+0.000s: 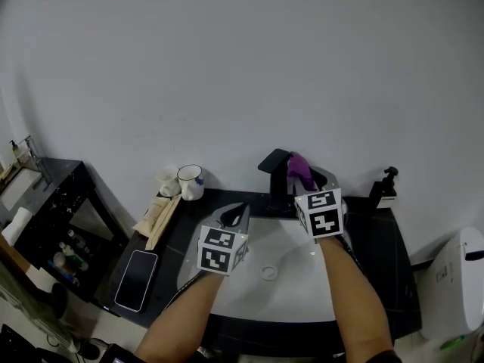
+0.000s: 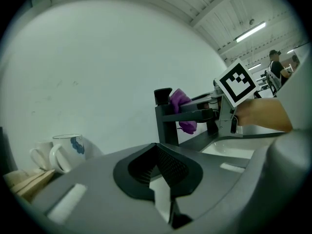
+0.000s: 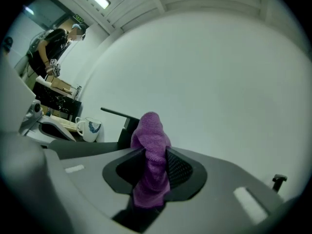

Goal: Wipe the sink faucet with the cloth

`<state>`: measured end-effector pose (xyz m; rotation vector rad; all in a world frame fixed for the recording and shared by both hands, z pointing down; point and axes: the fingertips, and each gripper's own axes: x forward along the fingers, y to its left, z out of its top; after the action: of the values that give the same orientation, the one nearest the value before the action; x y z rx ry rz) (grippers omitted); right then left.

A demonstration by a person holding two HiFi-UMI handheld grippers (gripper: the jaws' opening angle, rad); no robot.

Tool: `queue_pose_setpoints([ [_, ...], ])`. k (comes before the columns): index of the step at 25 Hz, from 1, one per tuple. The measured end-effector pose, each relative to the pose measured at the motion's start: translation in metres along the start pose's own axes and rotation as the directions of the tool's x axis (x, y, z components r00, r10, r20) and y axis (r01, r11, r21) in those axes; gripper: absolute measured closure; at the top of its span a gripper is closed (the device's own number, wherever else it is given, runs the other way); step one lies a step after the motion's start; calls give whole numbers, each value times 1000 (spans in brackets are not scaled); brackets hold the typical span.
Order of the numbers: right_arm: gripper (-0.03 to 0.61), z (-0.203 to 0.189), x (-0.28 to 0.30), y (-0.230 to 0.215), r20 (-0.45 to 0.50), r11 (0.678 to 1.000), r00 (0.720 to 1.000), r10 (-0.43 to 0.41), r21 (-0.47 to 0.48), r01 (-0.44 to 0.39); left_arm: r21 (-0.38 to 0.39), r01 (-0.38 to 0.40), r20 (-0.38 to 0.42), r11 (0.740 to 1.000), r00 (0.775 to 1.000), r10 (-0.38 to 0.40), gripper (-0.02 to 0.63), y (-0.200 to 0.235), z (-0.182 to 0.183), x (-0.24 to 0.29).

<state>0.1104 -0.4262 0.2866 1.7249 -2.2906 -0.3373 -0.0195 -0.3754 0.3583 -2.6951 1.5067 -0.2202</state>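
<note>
A black faucet [image 1: 274, 174] is seen at the centre of the head view, at the back edge of a white sink basin [image 1: 295, 293] set in a black counter [image 1: 378, 252]. A purple cloth [image 1: 299, 168] is held just right of the faucet's top, apparently touching it, by the right gripper [image 1: 305, 180]. In the right gripper view its jaws are clamped on the cloth [image 3: 151, 160], which is bunched upright between the pads, with the faucet [image 3: 126, 122] directly behind it.

The left gripper [image 1: 240, 210] is held lower left of the faucet, over the basin's near-left rim. In the left gripper view its jaws are seen pressed together with nothing between them, and the faucet [image 2: 164, 123] stands beyond them, upper centre, with the cloth [image 2: 181, 101] draped at its top.

Two mugs [image 1: 184, 181] stand at the counter's back left, one white with a blue mark. A smartphone [image 1: 137, 279] lies face up at the lower left of the counter, and a black pump bottle [image 1: 386, 186] stands at the right of the head view, against the wall. A round drain [image 1: 268, 272] is seen in the basin's middle.
</note>
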Motion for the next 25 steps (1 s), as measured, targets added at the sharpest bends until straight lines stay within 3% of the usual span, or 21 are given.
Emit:
queue_pose_setpoints([
  [14, 466, 7, 7, -14, 90, 999, 996, -18, 30, 16, -35, -14, 0, 999, 1000, 14, 597, 8, -3, 4],
  [25, 471, -16, 19, 19, -2, 992, 997, 78, -97, -77, -35, -5, -3, 999, 1000, 5, 597, 6, -5, 6],
])
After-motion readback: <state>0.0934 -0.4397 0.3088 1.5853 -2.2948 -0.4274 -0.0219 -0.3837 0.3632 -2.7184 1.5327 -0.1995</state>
